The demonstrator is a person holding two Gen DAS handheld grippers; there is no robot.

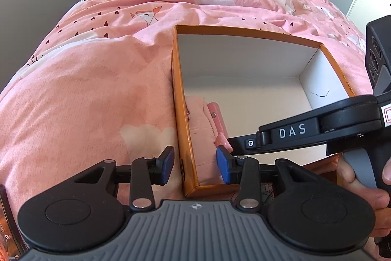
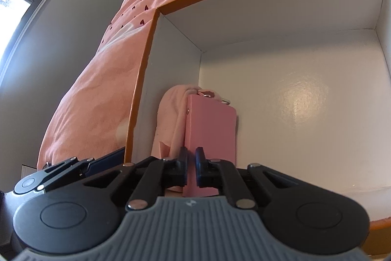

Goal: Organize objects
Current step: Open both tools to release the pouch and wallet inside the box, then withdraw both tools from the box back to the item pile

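Inside the orange box on the bed, the right gripper has its fingers pressed together against a pink case; the left gripper straddles the box wall, fingers spread.

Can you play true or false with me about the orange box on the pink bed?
1. The orange cardboard box has a white inside. True.
2. The box sits on a blue blanket. False: it sits on a pink bedcover with small hearts.
3. Pink folded things lie in a corner of the box. True.
4. The box is full to the top. False: most of its floor is bare.
5. The left hand-held gripper straddles the box wall. True.
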